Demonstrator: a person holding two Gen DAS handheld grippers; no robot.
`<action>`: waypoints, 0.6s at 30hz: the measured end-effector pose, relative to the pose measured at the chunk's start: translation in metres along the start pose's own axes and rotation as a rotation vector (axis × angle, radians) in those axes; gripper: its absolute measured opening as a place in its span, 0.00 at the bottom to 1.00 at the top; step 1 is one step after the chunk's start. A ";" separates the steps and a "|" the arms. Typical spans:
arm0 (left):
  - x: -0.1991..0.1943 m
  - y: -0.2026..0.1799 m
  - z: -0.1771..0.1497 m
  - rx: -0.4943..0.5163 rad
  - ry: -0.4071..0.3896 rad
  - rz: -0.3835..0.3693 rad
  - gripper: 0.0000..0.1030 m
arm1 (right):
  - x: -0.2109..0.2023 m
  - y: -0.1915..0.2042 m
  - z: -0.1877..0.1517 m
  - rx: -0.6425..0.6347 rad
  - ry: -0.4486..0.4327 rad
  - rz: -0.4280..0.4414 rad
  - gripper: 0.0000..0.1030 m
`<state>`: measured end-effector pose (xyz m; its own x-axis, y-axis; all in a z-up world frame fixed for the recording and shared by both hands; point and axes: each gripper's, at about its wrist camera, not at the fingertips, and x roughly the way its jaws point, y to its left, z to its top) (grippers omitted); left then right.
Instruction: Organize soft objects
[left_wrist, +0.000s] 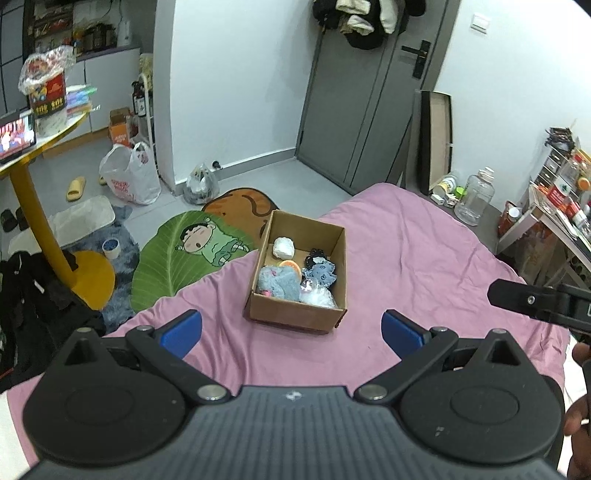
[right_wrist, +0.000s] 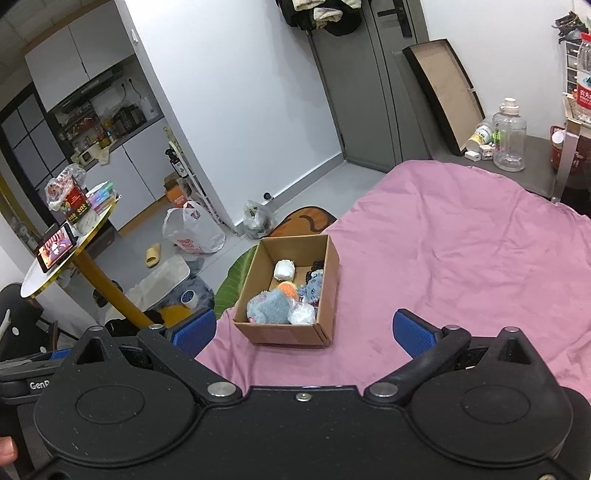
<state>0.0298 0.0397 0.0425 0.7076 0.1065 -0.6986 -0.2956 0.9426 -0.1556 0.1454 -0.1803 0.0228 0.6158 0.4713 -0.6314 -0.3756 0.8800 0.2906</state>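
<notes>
An open cardboard box (left_wrist: 295, 314) (right_wrist: 325, 266) sits on the pink bedspread near the bed's left edge. Inside lie a fluffy blue-grey plush (left_wrist: 279, 282) (right_wrist: 267, 306), a white soft ball (left_wrist: 283, 247) (right_wrist: 284, 269), an orange toy (left_wrist: 290, 265) (right_wrist: 288, 288), a grey-blue plush (left_wrist: 320, 273) (right_wrist: 313, 286) and a white bagged item (left_wrist: 317, 295) (right_wrist: 302, 314). My left gripper (left_wrist: 291, 332) is open and empty, held back from the box. My right gripper (right_wrist: 304, 330) is open and empty, also short of the box. Part of the right gripper (left_wrist: 535, 301) shows at the left view's right edge.
The pink bedspread (left_wrist: 424, 266) (right_wrist: 461, 240) stretches right of the box. A green cartoon rug (left_wrist: 192, 254) lies on the floor by the bed. A yellow-legged round table (left_wrist: 33, 147) (right_wrist: 74, 251), plastic bags (left_wrist: 129, 173) and a clear jug (left_wrist: 474, 195) (right_wrist: 509, 136) stand around.
</notes>
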 end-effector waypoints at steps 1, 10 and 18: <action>-0.003 0.000 -0.001 0.006 -0.004 0.001 1.00 | -0.003 0.001 -0.001 -0.005 -0.003 -0.001 1.00; -0.022 -0.002 -0.012 0.032 -0.026 -0.005 1.00 | -0.024 0.006 -0.010 -0.044 -0.021 -0.028 1.00; -0.038 -0.005 -0.018 0.038 -0.051 -0.016 1.00 | -0.041 0.012 -0.015 -0.072 -0.030 -0.026 1.00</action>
<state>-0.0068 0.0257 0.0570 0.7438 0.1069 -0.6598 -0.2605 0.9554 -0.1390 0.1052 -0.1897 0.0408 0.6462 0.4512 -0.6154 -0.4075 0.8859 0.2216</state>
